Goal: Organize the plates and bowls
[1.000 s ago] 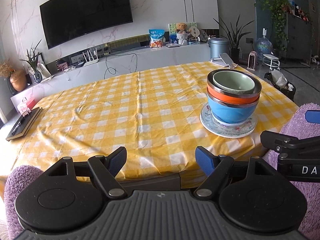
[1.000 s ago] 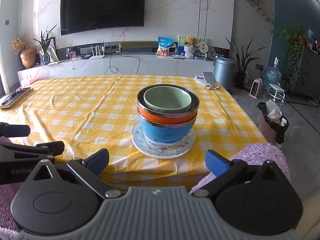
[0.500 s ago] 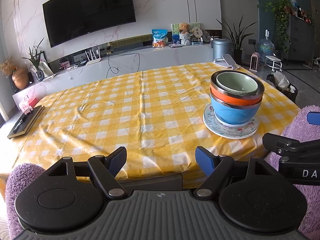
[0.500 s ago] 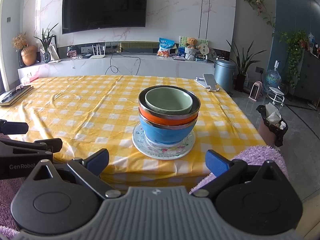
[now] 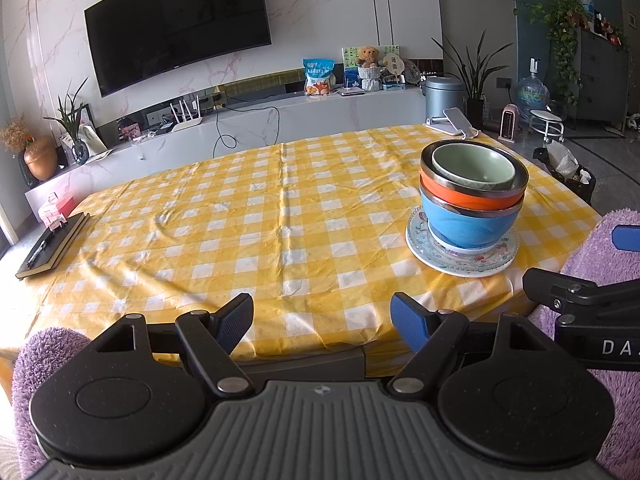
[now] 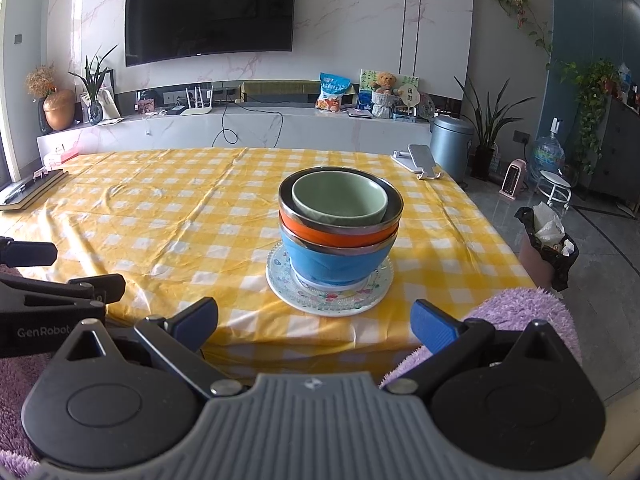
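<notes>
- Left gripper [image 5: 322,322] hangs at the near edge of the tabletop [image 5: 248,216], fingers [image 5: 235,322] spread wide with nothing between them.
- Right gripper [image 6: 314,326] sits likewise, fingers spread and empty, short of the stack.
- Patterned plate [image 6: 330,300] lies near the tabletop's near right edge; on it nest a blue bowl [image 6: 340,264], an orange bowl [image 6: 332,236] and a green bowl [image 6: 340,198].
- Notebook [image 5: 52,246] lies at the far left edge.
- Phone stand [image 6: 418,160] rests at the far right corner.
</notes>
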The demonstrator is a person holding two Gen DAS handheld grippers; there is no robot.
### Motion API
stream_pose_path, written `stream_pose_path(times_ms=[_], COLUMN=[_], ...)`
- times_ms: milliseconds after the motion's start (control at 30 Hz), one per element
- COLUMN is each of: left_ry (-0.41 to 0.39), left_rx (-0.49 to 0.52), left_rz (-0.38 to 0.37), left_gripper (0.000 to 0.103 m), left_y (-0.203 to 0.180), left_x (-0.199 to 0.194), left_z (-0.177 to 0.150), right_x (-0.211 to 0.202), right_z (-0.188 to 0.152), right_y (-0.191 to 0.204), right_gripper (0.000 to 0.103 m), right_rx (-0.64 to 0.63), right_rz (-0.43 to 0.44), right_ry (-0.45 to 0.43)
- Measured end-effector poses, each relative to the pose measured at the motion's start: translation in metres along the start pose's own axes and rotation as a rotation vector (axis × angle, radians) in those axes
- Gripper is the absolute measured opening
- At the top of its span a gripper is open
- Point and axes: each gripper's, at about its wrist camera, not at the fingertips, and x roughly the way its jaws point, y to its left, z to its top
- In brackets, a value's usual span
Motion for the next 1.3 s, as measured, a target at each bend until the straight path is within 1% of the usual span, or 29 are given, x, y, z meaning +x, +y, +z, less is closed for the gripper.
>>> stream_pose_path(times_ms=[1300], left_ry=[-0.019], left_rx=[0.008], left_rz=[0.003], left_gripper=[0.092], left_y=[0.001], left_x=[-0.0047], left_z=[0.0012], right_x=[0.0032], right_z=[-0.0039], right_y=[-0.0005], right_gripper=[0.1], right_rx=[0.009], right_rz=[0.005], right_ry=[0.017])
